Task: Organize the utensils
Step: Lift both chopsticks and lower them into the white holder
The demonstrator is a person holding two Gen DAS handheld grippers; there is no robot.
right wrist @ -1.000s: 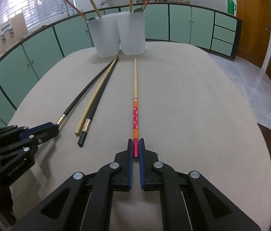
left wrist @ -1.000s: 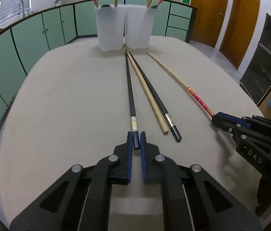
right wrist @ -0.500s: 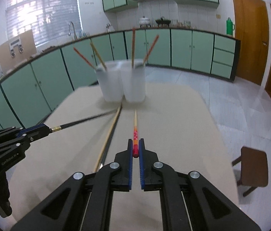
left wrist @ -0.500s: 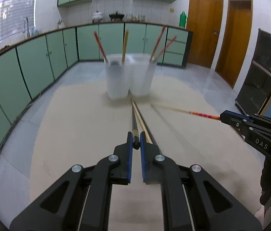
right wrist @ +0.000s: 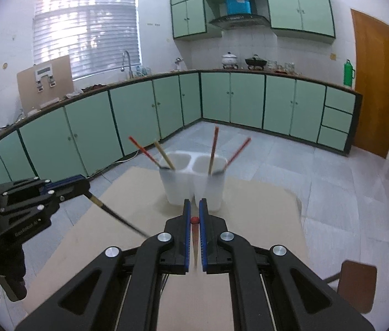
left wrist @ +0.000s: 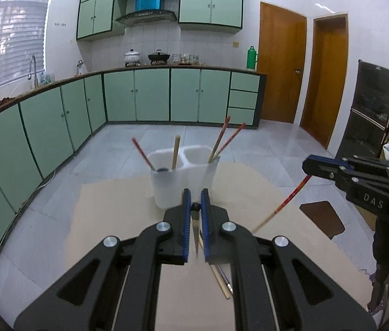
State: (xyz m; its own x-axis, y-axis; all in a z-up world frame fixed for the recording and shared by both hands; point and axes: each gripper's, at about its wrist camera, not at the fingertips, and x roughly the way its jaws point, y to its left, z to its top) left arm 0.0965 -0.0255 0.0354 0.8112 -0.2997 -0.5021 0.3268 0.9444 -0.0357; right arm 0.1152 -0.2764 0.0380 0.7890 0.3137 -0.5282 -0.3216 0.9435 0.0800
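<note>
Left gripper (left wrist: 195,207) clamped on black chopstick (right wrist: 117,216); right gripper (right wrist: 193,212) clamped on red chopstick (left wrist: 291,197), marked "DAS". Both raised over counter (left wrist: 117,207), near cups (left wrist: 183,173).

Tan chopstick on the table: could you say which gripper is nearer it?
Left. The left gripper hovers right above the tan chopstick; the right gripper is off to its right, higher up.

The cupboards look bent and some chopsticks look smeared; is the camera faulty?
Probably not. Both views are fisheye, so the cabinets curve. In the left wrist view the red chopstick is motion-blurred; in the right wrist view the black chopstick smears too. Window glare is mild.
</note>
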